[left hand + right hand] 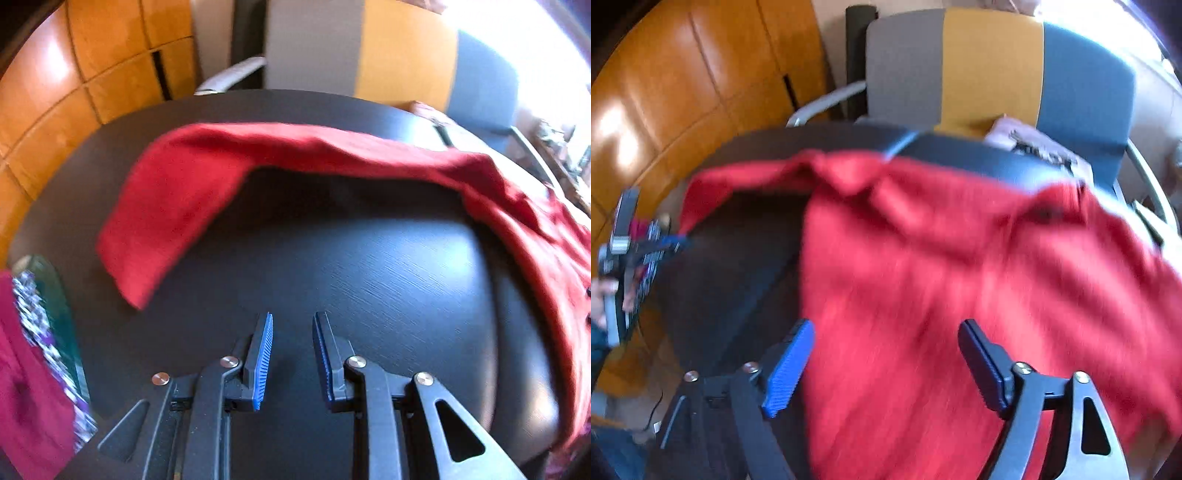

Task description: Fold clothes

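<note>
- The left wrist view looks forward along the left tongs (291, 356), low and close over the dark worktop (369, 266), tilted downward; it faces the red garment (177, 206) and the chair (406, 59) beyond the far edge.
- The right wrist view looks forward along the right tongs (886, 365), close above the red garment (923, 295), aimed at the same chair (990, 66); the picture is blurred.
- Both views share the worktop (738, 258), the garment, the chair and the wooden panelling (110, 55); the right view also catches the left tongs (646, 247) at its left edge.
</note>
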